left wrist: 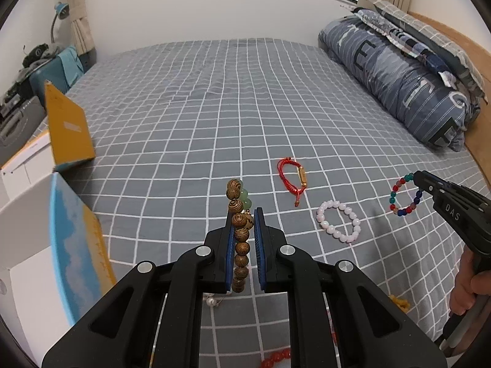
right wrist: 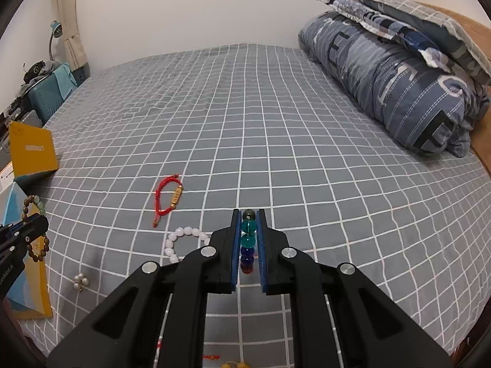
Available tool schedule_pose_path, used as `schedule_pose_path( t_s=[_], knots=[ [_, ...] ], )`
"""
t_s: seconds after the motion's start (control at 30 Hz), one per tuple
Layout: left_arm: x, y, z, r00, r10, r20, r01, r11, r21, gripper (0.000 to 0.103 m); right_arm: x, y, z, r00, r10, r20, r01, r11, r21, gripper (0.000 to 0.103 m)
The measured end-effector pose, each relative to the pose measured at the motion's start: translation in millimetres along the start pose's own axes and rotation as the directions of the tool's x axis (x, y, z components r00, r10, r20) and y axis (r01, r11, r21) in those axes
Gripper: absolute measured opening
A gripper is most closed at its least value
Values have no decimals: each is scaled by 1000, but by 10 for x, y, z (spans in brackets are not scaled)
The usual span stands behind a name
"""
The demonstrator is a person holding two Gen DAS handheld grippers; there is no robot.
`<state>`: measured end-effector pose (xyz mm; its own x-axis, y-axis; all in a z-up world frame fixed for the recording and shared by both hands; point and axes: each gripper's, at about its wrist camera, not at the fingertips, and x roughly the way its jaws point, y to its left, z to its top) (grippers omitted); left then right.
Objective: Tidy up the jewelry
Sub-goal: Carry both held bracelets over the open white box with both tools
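My left gripper (left wrist: 244, 214) is shut on a wooden bead bracelet (left wrist: 241, 236) with a few green beads, held above the bed; it also shows in the right wrist view (right wrist: 38, 236). My right gripper (right wrist: 249, 213) is shut on a multicoloured glass bead bracelet (right wrist: 248, 239), seen hanging from it in the left wrist view (left wrist: 405, 194). A red cord bracelet (left wrist: 293, 179) and a pale pink bead bracelet (left wrist: 339, 220) lie on the grey checked bedsheet (left wrist: 214, 116) between the grippers.
An open box with a yellow lid (left wrist: 66, 125) and blue-yellow side (left wrist: 76, 251) stands at the left bed edge. A small pearl cluster (right wrist: 81, 282) and red beads (left wrist: 276, 358) lie near. A rolled duvet (left wrist: 396, 73) and pillows lie at right.
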<state>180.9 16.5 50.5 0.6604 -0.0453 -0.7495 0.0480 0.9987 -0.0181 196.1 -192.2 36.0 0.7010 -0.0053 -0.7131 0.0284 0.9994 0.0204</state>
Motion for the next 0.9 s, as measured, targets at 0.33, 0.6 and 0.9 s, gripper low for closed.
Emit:
schedule_pose_path(
  t_s=[0.33, 0.6, 0.9],
  knots=[
    [-484, 117, -9, 999, 9, 48, -9, 1000, -17, 11, -388, 97, -15, 1000, 11, 19, -11, 1000, 8, 9],
    [-763, 318, -70, 998, 34, 62, -31, 999, -41, 11, -597, 300, -10, 999, 27, 21, -27, 1000, -1, 9],
    [-1091, 699, -151, 994, 75, 83, -68, 994, -91, 11, -806, 806, -28, 996, 73, 49, -71, 997, -44, 9]
  ],
)
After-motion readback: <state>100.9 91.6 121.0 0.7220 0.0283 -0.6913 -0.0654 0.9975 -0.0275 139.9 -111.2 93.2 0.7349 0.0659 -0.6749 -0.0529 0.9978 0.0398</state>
